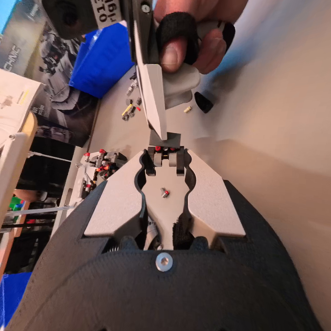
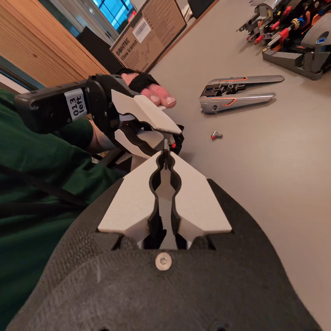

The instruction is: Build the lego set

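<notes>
My left gripper (image 1: 165, 152) is shut on a small black and grey lego sub-assembly (image 1: 165, 158) with red pins and holds it above the table. My right gripper (image 2: 165, 154) is shut on a thin dark grey flat plate (image 2: 165, 157), seen edge-on. In the left wrist view the right gripper (image 1: 162, 136) comes down from above and holds the plate (image 1: 172, 141) against the far end of the sub-assembly. In the right wrist view the left gripper (image 2: 170, 141) comes in from the left with the sub-assembly (image 2: 179, 141) mostly hidden behind its fingers.
A small grey connector with a red pin (image 1: 165, 192) (image 2: 216, 135) lies on the grey table (image 2: 250, 161). A large lego model (image 2: 295, 35) and a grey-orange wing part (image 2: 238, 95) lie far right. Loose pieces (image 1: 130, 109), a blue bin (image 1: 102, 59) and the set's box (image 1: 53, 80) stand beyond. Both grippers' tips are close together, under 4 cm apart. My left gripper's tips are some 20 cm from the large lego model (image 2: 295, 35).
</notes>
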### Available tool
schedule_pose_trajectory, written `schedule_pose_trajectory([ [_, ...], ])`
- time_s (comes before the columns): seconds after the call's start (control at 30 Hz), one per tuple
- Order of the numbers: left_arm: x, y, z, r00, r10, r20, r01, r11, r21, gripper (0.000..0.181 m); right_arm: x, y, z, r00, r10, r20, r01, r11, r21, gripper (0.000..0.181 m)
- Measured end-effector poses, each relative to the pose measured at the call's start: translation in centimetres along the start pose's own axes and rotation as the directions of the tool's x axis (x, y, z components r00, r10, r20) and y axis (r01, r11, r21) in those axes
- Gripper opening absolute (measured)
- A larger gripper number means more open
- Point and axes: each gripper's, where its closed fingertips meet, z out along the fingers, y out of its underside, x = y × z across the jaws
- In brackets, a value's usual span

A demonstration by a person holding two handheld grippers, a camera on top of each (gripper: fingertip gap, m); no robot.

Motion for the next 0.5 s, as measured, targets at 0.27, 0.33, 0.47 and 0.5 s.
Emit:
schedule_pose_trajectory([
  [0.27,-0.1,-0.6,0.0,0.999,0.052,0.006,-0.052,0.998,0.032,0.039,0.0,-0.2,-0.2,0.996,0.07,0.058,-0.072,0.997,0.034,0.0],
  [0.33,0.0,-0.8,-0.1,0.998,0.062,0.006,-0.062,0.997,0.036,0.039,-0.2,-0.3,-0.3,0.994,0.075,0.074,-0.078,0.996,0.043,0.0],
  [0.47,-0.1,-1.1,-0.2,0.997,0.076,0.014,-0.077,0.996,0.054,0.038,-0.4,-0.2,-0.6,0.989,0.098,0.114,-0.104,0.994,0.042,0.0],
  [0.5,-0.1,-1.2,-0.2,0.997,0.082,0.014,-0.082,0.995,0.054,0.039,-0.5,-0.1,-0.6,0.987,0.102,0.123,-0.107,0.993,0.04,0.0],
])
